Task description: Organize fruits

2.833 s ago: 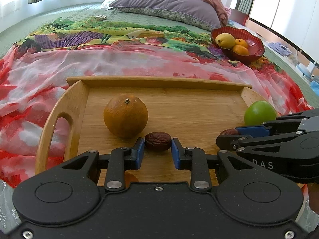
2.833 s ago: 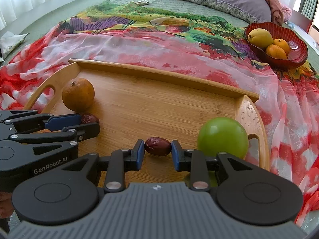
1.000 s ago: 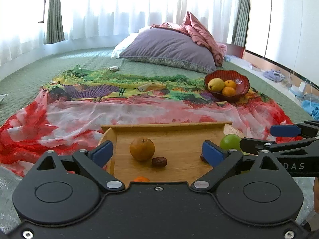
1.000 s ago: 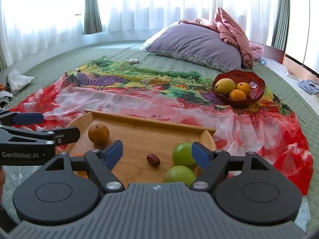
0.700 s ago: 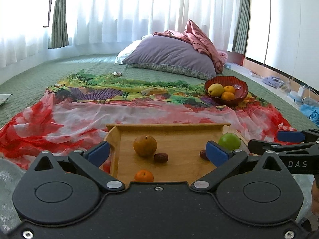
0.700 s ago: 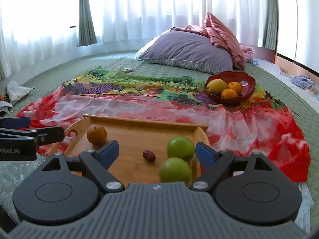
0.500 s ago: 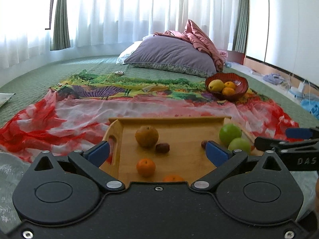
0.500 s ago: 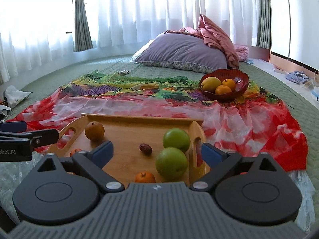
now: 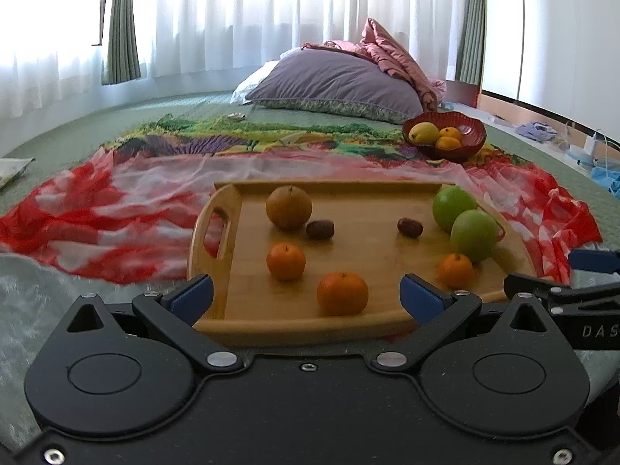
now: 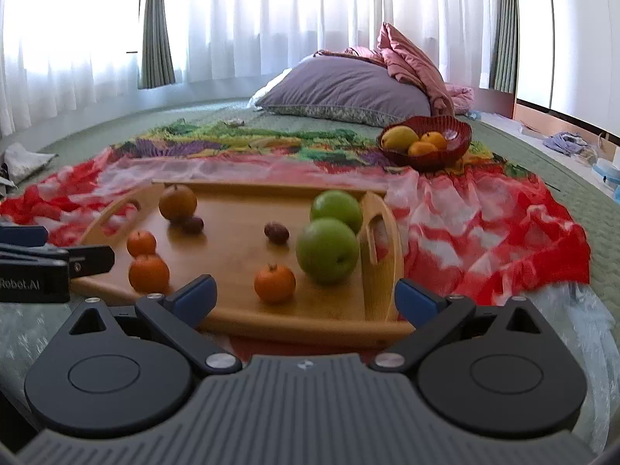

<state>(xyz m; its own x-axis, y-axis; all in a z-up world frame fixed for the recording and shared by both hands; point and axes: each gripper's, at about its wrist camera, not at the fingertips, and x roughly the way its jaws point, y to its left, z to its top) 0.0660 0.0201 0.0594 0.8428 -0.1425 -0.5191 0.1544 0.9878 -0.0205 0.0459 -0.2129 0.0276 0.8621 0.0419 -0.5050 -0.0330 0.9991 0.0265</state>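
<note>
Daylight floods in through the sheer curtains (image 9: 271, 19) at the far wall, blown out to near white, most strongly at the far left. The wooden tray (image 9: 248, 325) and its fruit are backlit, casting soft, short shadows toward the near side; the green apples (image 10: 327, 252) carry pale highlights on top. Fisheye distortion bends the bed's edges and the right wall (image 9: 562, 31) into curves, with dark vignetting in the top corners. The middle of both views is fairly sharp; the near bedding at the lower left and right edges is smeared and soft.
</note>
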